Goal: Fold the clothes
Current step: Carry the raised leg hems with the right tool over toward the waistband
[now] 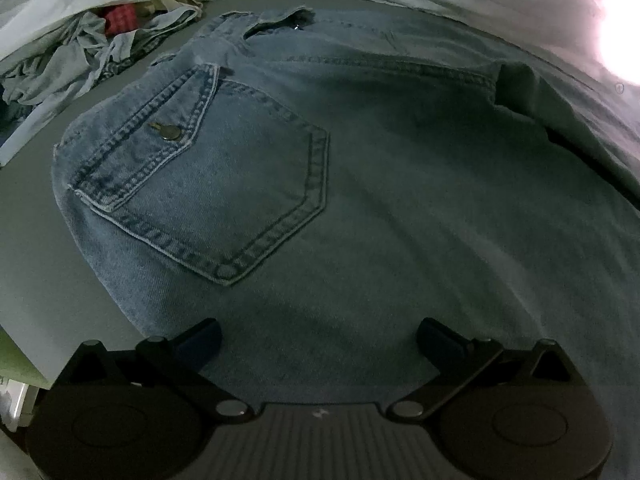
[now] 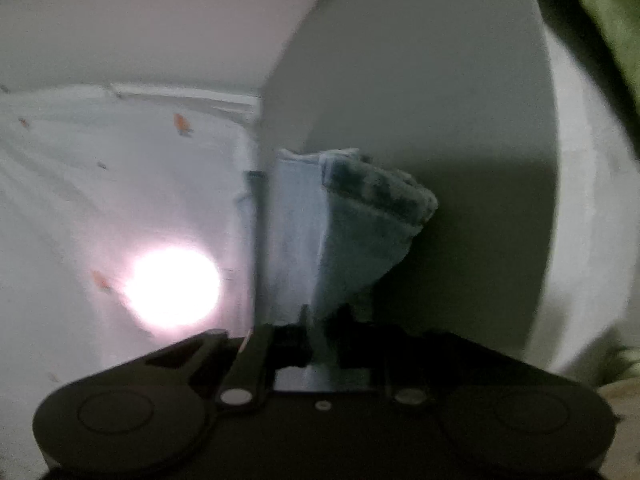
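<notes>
Far ahead and to the left of the left gripper [image 1: 318, 340] lies a heap of clothes [image 1: 80, 52]. Nearer, the jeans [image 1: 400, 200] are spread flat on the grey table [image 1: 32, 216], their buttoned back pocket [image 1: 208, 184] just ahead-left of the fingers. These tongs are released — jaws wide, over the denim. The right gripper [image 2: 322, 344] is clenched on a jeans leg cuff [image 2: 360, 216] — the cloth rises ahead of it, against a white sheet [image 2: 120, 184].
</notes>
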Action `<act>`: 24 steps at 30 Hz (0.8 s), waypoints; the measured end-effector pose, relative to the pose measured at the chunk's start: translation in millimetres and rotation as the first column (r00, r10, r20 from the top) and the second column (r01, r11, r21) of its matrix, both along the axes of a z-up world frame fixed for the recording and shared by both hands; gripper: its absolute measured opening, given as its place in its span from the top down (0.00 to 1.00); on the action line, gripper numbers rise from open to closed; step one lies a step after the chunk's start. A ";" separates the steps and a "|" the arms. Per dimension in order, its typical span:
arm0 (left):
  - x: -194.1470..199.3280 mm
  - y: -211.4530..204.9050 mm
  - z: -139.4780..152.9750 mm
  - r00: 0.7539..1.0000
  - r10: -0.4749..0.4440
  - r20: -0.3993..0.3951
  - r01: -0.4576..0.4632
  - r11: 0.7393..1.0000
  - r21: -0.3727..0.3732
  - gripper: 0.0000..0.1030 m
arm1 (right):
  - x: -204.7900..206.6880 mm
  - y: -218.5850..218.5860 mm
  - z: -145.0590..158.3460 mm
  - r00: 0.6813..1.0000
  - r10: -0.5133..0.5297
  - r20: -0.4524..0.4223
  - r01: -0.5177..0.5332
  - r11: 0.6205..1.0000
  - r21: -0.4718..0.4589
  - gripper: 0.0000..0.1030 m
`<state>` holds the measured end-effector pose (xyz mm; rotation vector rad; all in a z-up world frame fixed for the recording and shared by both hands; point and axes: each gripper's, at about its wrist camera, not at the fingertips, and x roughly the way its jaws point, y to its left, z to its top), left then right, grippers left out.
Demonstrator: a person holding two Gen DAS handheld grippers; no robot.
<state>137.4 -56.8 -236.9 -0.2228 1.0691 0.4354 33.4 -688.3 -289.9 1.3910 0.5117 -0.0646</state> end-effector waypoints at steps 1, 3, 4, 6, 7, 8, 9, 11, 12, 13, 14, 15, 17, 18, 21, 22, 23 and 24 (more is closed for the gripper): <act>0.1 -0.3 0.0 1.000 0.001 0.000 -0.001 1.000 0.000 0.00 | 1.2 0.7 1.1 1.000 0.004 -0.023 -0.004 1.000 -0.024 0.94; 0.6 -0.3 0.0 1.000 -0.001 -0.001 0.001 1.000 -0.001 0.00 | 2.4 0.8 4.6 0.998 0.004 -0.064 -0.007 0.999 -0.049 0.96; 0.9 0.0 0.4 1.000 -0.002 -0.001 0.002 1.000 -0.002 0.00 | 3.6 0.9 7.2 0.997 0.006 -0.074 -0.010 0.998 -0.057 0.95; 1.5 0.4 1.0 1.000 -0.002 -0.004 0.002 1.000 -0.004 0.00 | 6.0 2.1 13.1 0.995 0.008 -0.097 -0.017 0.996 -0.084 0.95; 2.0 0.4 1.4 1.000 -0.001 -0.006 0.001 1.000 -0.005 0.00 | 6.1 3.3 15.5 0.994 0.004 -0.109 -0.015 0.995 -0.095 0.95; 2.9 1.3 1.9 1.000 -0.002 -0.010 0.002 1.000 -0.008 0.00 | 7.0 5.0 18.8 0.992 -0.002 -0.123 -0.012 0.994 -0.111 0.95; 4.1 2.9 2.1 1.000 -0.006 -0.015 0.005 1.000 -0.013 0.00 | 8.3 6.9 21.2 0.991 -0.005 -0.133 -0.012 0.991 -0.130 0.96; 5.7 5.1 2.8 1.000 -0.015 -0.021 0.015 1.000 -0.020 0.00 | 10.4 11.3 25.0 0.989 -0.016 -0.149 -0.008 0.987 -0.161 0.96; 6.1 6.1 3.0 1.000 -0.020 -0.022 0.020 1.000 -0.024 0.00 | 11.4 13.4 26.4 0.987 -0.025 -0.156 -0.002 0.985 -0.171 0.96; 6.1 7.0 3.3 0.999 -0.027 -0.023 0.026 0.999 -0.026 0.00 | 11.8 14.8 27.7 0.986 -0.037 -0.163 0.009 0.985 -0.169 0.96; 5.5 8.4 3.9 0.998 -0.047 -0.028 0.046 0.998 -0.033 0.00 | 12.0 15.6 29.0 0.984 -0.045 -0.172 0.015 0.985 -0.171 0.96; 4.9 9.9 4.6 0.997 -0.069 -0.032 0.068 0.997 -0.040 0.02 | 12.2 16.3 30.2 0.982 -0.053 -0.182 0.022 0.985 -0.172 0.96; -0.7 19.0 10.0 0.996 -0.088 -0.013 0.087 0.994 -0.071 0.09 | 13.8 19.3 34.2 0.977 -0.066 -0.205 0.027 0.982 -0.186 0.96; -4.6 24.9 13.5 0.996 -0.088 0.005 0.088 0.992 -0.088 0.16 | 14.5 21.1 36.5 0.974 -0.070 -0.217 0.026 0.980 -0.197 0.96; -16.8 54.5 28.7 0.997 -0.033 0.075 0.044 0.988 -0.147 0.43 | 12.1 25.4 41.5 0.968 -0.086 -0.235 0.030 0.972 -0.233 0.96; -20.9 66.4 34.3 0.995 -0.007 0.100 0.023 0.987 -0.160 0.50 | 12.3 27.3 42.4 0.967 -0.098 -0.237 0.040 0.971 -0.237 0.96; -24.8 80.4 40.3 0.992 0.023 0.125 -0.002 0.985 -0.172 0.62 | 11.6 29.0 42.4 0.965 -0.113 -0.238 0.056 0.970 -0.236 0.96; -27.7 93.3 45.2 0.988 0.051 0.144 -0.024 0.984 -0.178 0.76 | 10.1 30.7 42.2 0.962 -0.128 -0.239 0.070 0.969 -0.237 0.96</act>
